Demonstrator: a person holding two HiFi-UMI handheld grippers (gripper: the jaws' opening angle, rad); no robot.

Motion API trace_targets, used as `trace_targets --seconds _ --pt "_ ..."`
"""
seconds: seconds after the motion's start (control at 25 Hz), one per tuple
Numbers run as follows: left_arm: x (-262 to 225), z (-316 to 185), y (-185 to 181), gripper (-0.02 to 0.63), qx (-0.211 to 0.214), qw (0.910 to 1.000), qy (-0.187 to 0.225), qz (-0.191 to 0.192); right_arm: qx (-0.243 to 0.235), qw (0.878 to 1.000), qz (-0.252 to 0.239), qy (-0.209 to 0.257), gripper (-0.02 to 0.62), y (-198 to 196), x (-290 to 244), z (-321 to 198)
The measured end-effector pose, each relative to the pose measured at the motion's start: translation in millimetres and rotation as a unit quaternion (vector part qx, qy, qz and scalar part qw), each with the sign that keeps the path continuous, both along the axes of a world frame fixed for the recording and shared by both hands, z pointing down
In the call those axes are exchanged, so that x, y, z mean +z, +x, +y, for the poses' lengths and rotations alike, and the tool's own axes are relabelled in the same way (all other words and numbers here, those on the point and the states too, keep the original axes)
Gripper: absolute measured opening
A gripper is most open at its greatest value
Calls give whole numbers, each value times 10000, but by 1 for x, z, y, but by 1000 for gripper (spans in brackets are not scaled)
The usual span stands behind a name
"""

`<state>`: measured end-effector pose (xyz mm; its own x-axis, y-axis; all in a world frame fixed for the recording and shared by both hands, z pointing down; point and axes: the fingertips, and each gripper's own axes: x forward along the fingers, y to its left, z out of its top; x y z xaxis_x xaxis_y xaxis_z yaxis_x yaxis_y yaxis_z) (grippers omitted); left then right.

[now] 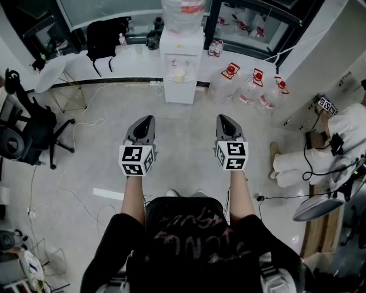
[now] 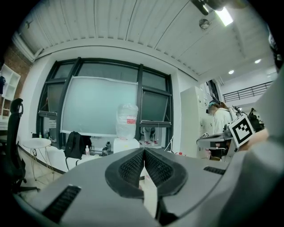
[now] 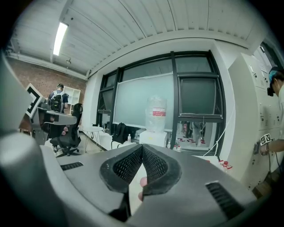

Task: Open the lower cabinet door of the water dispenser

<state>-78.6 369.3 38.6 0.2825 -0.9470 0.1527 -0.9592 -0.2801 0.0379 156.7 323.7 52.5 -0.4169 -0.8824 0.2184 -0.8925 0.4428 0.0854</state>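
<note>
The water dispenser (image 1: 182, 63) is seen in the head view at the far wall, centred at the top of the frame. The bottle (image 1: 183, 12) on it is cut off by the upper edge. The lower cabinet door (image 1: 180, 91) is shown only as a plain white front, apparently shut. Its handle and seams are too small to be made out.

The left gripper (image 1: 148, 119) and the right gripper (image 1: 222, 118) are held side by side over bare floor (image 1: 183, 166), well apart from the dispenser and pointed toward it. The person's forearms are partly covered by the marker cubes.

In the left gripper view the jaws are seen pressed together at the tips, with nothing between them. The same is seen in the right gripper view. A pinkish shape is visible in the gap below the right gripper's pads (image 3: 155, 166); what it is cannot be told.

In both gripper views only the dispenser's top and bottle are shown above the gripper body, and the lower door is hidden behind it.

Spare water jugs (image 1: 251, 86) are stood just right of the dispenser. A black backpack (image 1: 106, 37) is rested on the white ledge (image 1: 131, 62) to its left. An office chair (image 1: 26, 131) is cut off at the left edge, and a person in white (image 1: 343, 137) is cut off at the right.
</note>
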Motion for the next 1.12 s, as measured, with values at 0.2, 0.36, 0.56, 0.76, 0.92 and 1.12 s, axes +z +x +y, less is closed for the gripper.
trace_targets --seconds 0.2,0.36,0.56,0.76,0.92,1.12 --pt "3 7 -8 17 43 10000 9 3 -20 10000 30 3 12 -8 4 8" --pt "7 5 -15 17 27 10000 -14 56 -66 9999 79 -42 12 -14 10 7" --pt "13 -8 -21 17 80 10000 -35 -19 -44 10000 55 -40 12 -21 16 -5" --pt "18 -34 -26 17 106 9999 -82 -46 -27 9999 36 -106 12 -27 25 -30" --pt "25 -66 -26 17 136 9998 -128 -73 3 9999 8 -130 12 -27 32 -61" --pt "36 -110 -29 17 120 9995 -254 -107 12 9997 19 -233 12 -25 43 -106"
